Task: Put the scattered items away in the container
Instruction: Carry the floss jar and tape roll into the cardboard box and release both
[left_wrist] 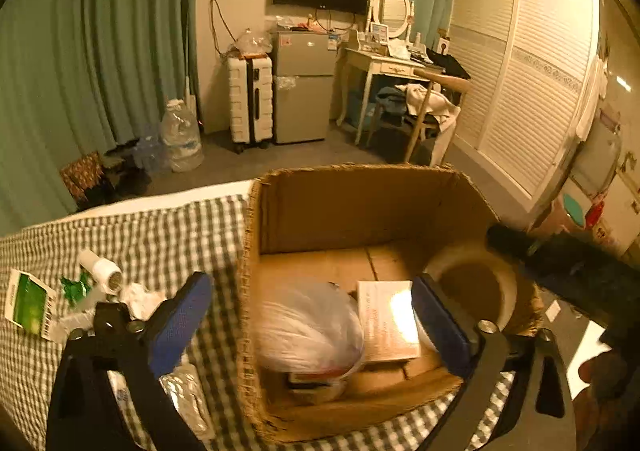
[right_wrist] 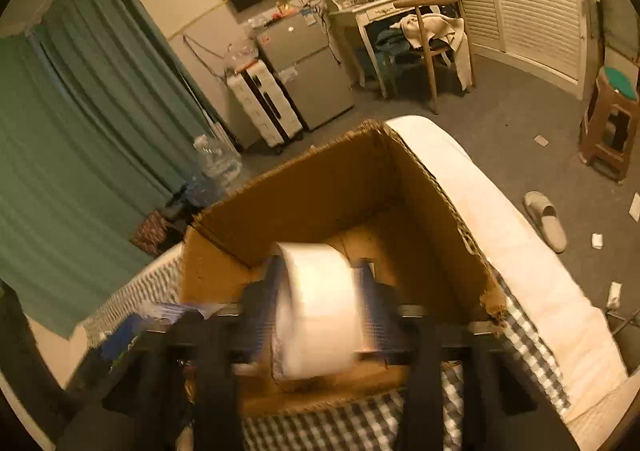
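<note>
An open cardboard box (left_wrist: 360, 207) stands on the checked bedcover (left_wrist: 160, 235). Inside it lie a clear plastic bag (left_wrist: 308, 327) and a white carton (left_wrist: 384, 319). My left gripper (left_wrist: 310, 283) is open wide with nothing between its blue pads; its fingers straddle the box's left wall. My right gripper (right_wrist: 320, 265) hangs over the box (right_wrist: 320, 187) with a blurred white tape roll (right_wrist: 316, 311) between its parted fingers, which are not pressing on it. In the left wrist view the tape roll (left_wrist: 452, 257) sits at the box's right side. A small white roll (left_wrist: 102, 271), a green pack (left_wrist: 30, 305) and a foil pack (left_wrist: 188, 395) lie on the cover.
The white mattress edge (right_wrist: 500, 231) runs right of the box. On the grey floor beyond are a slipper (right_wrist: 546, 219), a wooden stool (right_wrist: 612, 123), a chair (right_wrist: 432, 31) at a dressing table, a small fridge (left_wrist: 304, 87), a white suitcase (left_wrist: 250, 99) and a water bottle (left_wrist: 182, 135).
</note>
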